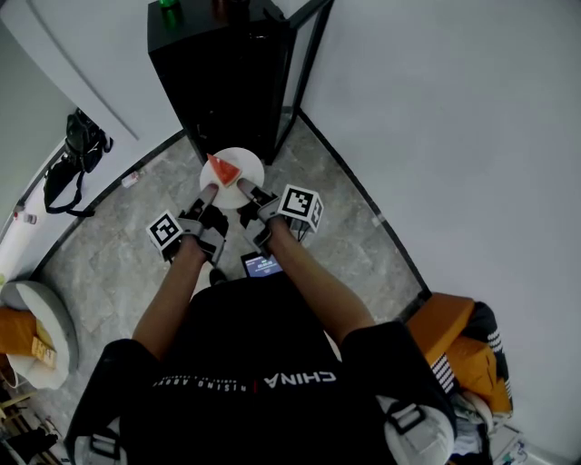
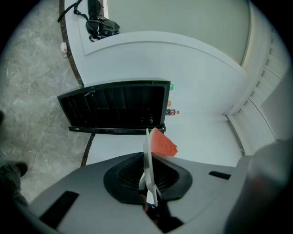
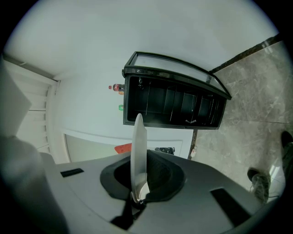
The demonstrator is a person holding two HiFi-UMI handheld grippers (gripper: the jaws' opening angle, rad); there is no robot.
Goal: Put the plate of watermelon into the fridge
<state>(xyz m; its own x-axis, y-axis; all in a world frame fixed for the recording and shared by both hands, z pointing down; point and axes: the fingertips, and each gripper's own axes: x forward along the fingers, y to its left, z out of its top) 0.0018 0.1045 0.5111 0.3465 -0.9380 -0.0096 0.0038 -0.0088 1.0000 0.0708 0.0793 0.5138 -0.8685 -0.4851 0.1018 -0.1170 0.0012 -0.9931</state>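
A white plate carries a red watermelon wedge and hangs level in front of a black fridge whose glass door stands open. My left gripper is shut on the plate's near-left rim and my right gripper on its near-right rim. In the left gripper view the plate shows edge-on between the jaws of the left gripper, with the watermelon beyond and the fridge's open interior ahead. In the right gripper view the right gripper clamps the plate, facing the fridge.
A black bag lies against the left wall. A white round seat stands at the lower left and orange clothing at the lower right. Small bottles stand on the fridge top. The floor is grey stone tile.
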